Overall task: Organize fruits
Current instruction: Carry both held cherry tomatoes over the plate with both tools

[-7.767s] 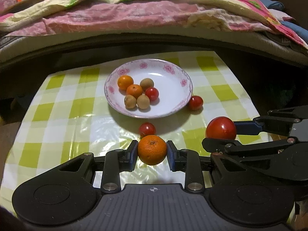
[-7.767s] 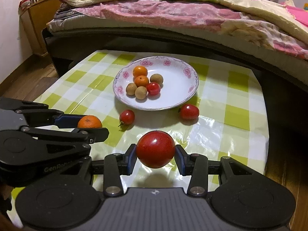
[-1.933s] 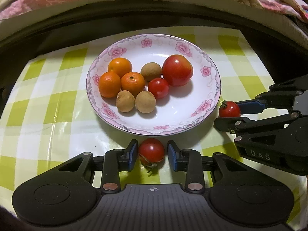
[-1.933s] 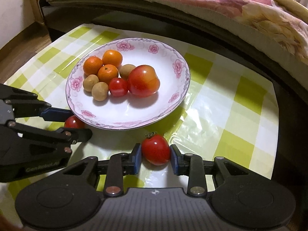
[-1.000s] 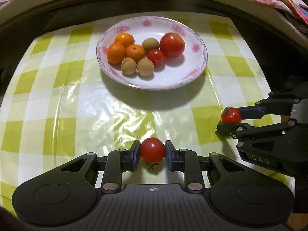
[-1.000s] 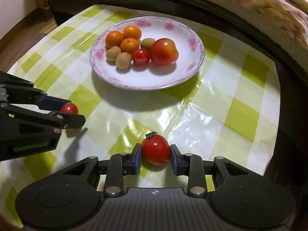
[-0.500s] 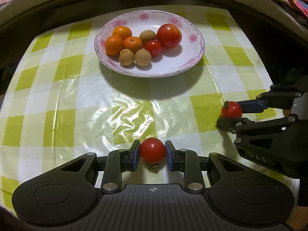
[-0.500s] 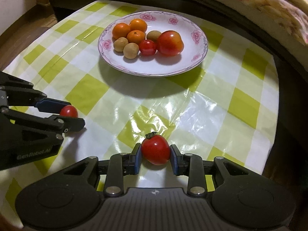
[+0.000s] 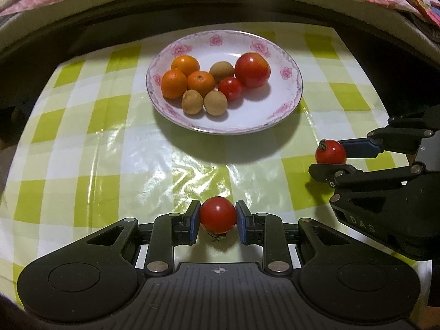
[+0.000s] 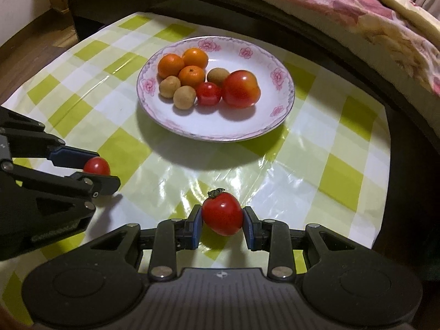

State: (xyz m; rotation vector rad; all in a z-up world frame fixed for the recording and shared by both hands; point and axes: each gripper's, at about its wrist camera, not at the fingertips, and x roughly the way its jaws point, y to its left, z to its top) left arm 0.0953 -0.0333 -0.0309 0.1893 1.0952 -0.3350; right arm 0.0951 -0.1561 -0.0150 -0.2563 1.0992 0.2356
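I look down over a counter (image 9: 68, 165) covered in a glossy green-and-white checked cloth, with a bed (image 10: 371, 13) running across the far side.

My left gripper (image 9: 217, 221) has its jaws pinching a small red tomato (image 9: 217, 215), held above the cloth with its stem end pointing down. My right gripper (image 10: 222, 224) pinches a second small tomato (image 10: 222, 213), its dried green stem sticking up. In the left view the right gripper (image 9: 334, 156) shows side-on at the right edge, well apart from the dish.

The flowered plate (image 9: 275, 115) sits near the far middle of the counter. It holds three oranges (image 9: 200, 82), three small brown fruits (image 9: 216, 99), a little tomato (image 9: 230, 88) and one large tomato (image 9: 252, 70).

What has just changed: a couple of seconds ago both small tomatoes lay on the cloth right against the near rim of the plate, with the jaws closing around them. Now both are lifted clear and drawn back toward me, the plate farther off. Several seconds back, an orange and the large tomato were in the jaws; both now rest on the plate.

I judge that no loose fruit remains on the cloth I can see, so carrying these two to the plate and releasing them should finish the job.
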